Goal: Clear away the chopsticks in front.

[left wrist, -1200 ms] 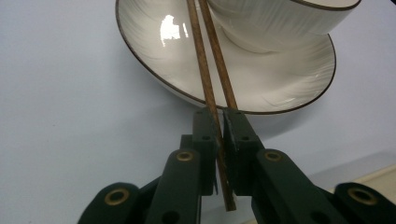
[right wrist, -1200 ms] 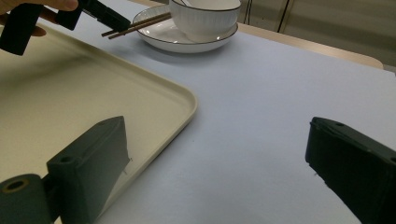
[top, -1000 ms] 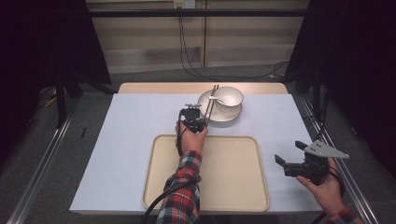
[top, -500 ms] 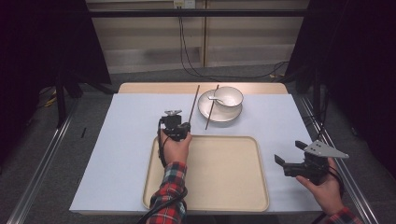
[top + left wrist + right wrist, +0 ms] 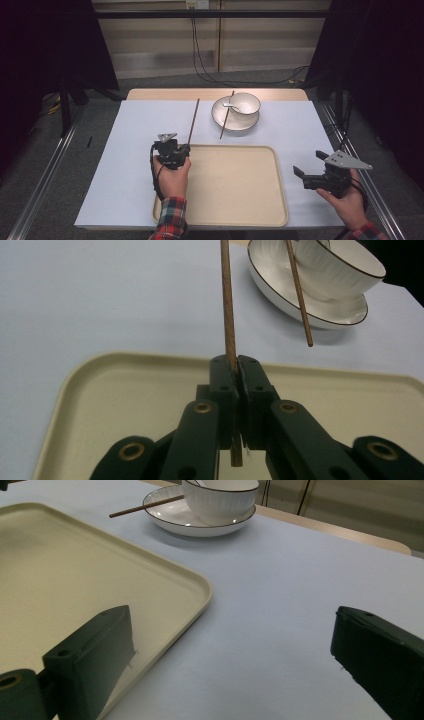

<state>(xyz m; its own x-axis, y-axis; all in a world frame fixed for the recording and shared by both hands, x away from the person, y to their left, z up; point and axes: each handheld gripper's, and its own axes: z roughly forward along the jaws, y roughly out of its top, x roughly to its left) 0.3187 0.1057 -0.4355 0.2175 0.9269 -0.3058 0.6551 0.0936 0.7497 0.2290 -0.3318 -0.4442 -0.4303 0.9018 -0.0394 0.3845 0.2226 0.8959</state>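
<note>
Our left hand-held gripper [image 5: 181,149] is shut tight on one brown chopstick [image 5: 193,121]. We hold the stick near its near end, right at the far left corner of the tan tray [image 5: 235,200]. The stick points away from us, toward the far edge of the surface [image 5: 115,165]. In the left gripper view a short bit of the stick pokes out behind the pads, and the long part runs out in front.

The other chopstick [image 5: 226,115] leans on the white plate [image 5: 220,120], next to the bowl [image 5: 244,104] near the far edge. It lies almost the same way as ours, off to the right and farther from us.

Our right hand-held gripper [image 5: 307,165] waits by the right edge of the tray with its jaws wide and nothing in them.

We think the held stick goes into the tray next. The tray lies just under and to the right of it, so the left hand is the near one.
</note>
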